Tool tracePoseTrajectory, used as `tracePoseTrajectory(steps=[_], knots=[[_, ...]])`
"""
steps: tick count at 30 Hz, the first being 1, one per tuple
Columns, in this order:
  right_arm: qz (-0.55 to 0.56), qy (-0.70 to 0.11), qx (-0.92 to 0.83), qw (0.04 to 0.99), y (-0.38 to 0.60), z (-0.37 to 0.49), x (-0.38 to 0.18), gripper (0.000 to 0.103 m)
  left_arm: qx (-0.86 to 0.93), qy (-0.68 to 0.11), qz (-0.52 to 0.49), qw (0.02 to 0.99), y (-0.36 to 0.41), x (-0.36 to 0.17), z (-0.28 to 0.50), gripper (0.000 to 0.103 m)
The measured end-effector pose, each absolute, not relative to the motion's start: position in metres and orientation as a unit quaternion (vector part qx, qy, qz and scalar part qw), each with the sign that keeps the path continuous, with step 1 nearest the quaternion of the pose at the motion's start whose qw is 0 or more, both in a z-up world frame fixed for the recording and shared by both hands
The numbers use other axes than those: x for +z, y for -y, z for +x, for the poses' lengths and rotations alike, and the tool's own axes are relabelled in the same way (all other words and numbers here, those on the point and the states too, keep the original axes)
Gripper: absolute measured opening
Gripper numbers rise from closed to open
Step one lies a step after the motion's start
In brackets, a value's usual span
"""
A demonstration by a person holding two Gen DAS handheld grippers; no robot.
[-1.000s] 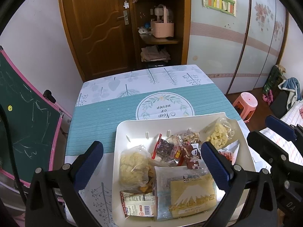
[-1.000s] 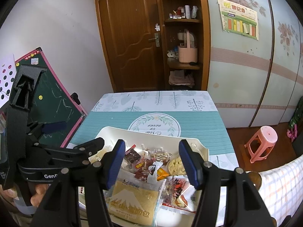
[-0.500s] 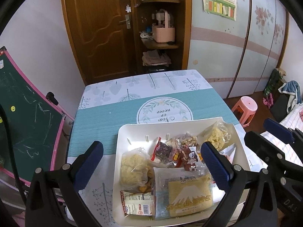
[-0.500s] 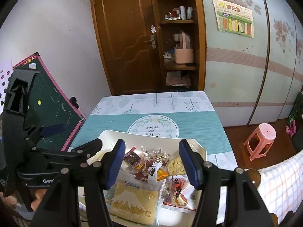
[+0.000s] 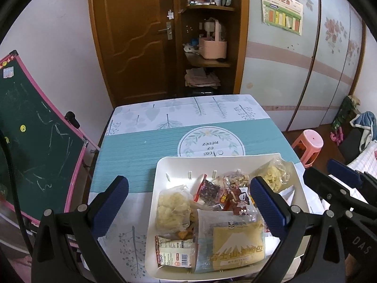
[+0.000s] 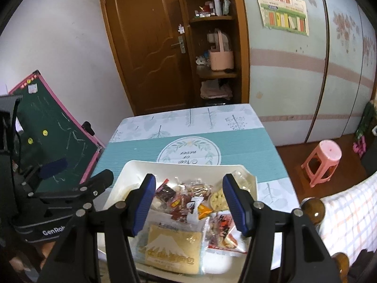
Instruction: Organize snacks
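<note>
A white tray (image 5: 212, 161) near the table's front edge holds several snack packets. A yellow bread packet (image 5: 235, 247) with a mountain picture lies at its front, with a small barcoded packet (image 5: 174, 252) to its left. Behind them are a clear bag of pale puffs (image 5: 172, 207) and red wrapped sweets (image 5: 223, 193), with a bag of yellow pieces (image 5: 273, 176) at the back right. My left gripper (image 5: 188, 202) hovers open above the tray's left half. My right gripper (image 6: 190, 202) hangs open over the tray (image 6: 179, 165), above the sweets (image 6: 183, 198) and bread packet (image 6: 172, 247), holding nothing.
The table wears a teal and white cloth (image 5: 141, 146). A green chalkboard (image 5: 35, 141) leans at the left. A pink stool (image 5: 308, 143) stands on the floor at the right. A checked cover (image 6: 348, 207) and wooden knob (image 6: 312, 210) lie close on the right.
The right gripper has rolled a little, so its view now tilts. The left view has shifted slightly. Both jaws keep their width and the snacks lie as before.
</note>
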State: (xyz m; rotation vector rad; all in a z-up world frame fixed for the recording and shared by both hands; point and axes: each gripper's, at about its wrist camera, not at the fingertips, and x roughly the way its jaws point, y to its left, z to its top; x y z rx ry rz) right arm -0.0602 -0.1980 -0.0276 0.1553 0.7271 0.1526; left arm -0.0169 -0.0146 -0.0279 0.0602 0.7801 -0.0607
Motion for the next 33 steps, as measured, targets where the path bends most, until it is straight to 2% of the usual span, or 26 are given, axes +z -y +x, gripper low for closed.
tracePoseTrajectory(steps=[33], knots=[[0.054,-0.383,0.065,0.92,0.184,-0.054,-0.044,0.06,0.007,-0.406,0.046,0.913,0.017,-0.042,-0.016,0.102]])
